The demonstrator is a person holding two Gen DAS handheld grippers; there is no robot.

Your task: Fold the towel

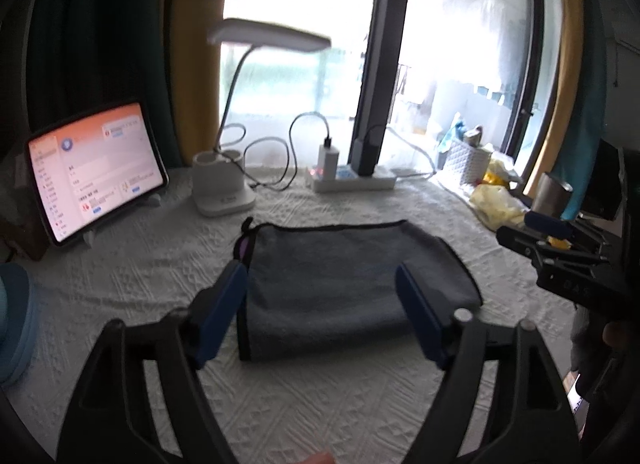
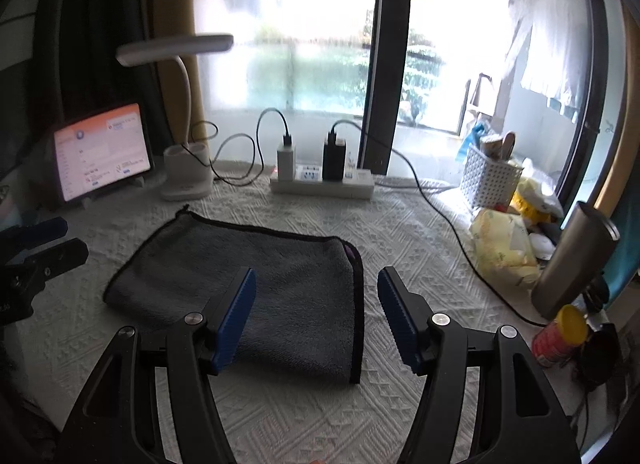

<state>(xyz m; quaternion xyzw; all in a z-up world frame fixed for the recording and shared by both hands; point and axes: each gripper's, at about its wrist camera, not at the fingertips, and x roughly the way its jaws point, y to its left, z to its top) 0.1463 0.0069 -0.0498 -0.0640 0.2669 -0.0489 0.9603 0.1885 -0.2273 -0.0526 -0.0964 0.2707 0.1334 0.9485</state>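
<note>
A grey towel (image 1: pixel 344 284) with black trim lies folded flat on the white textured tablecloth (image 1: pixel 160 264); it also shows in the right wrist view (image 2: pixel 256 280). My left gripper (image 1: pixel 320 276) is open and empty, its blue pads (image 1: pixel 224 304) spread over the towel's near left part, above it. My right gripper (image 2: pixel 316 284) is open and empty above the towel's near right edge. The right gripper also shows at the right edge of the left wrist view (image 1: pixel 532 240). The left gripper shows at the left edge of the right wrist view (image 2: pixel 52 244).
A lit tablet (image 1: pixel 96 172) stands at the back left, next to a white desk lamp (image 1: pixel 224 188). A power strip (image 1: pixel 352 180) with chargers and cables sits by the window. A white basket (image 2: pixel 488 180), yellow packets (image 2: pixel 504 248), a steel tumbler (image 2: pixel 572 260) and a red can (image 2: pixel 560 336) crowd the right.
</note>
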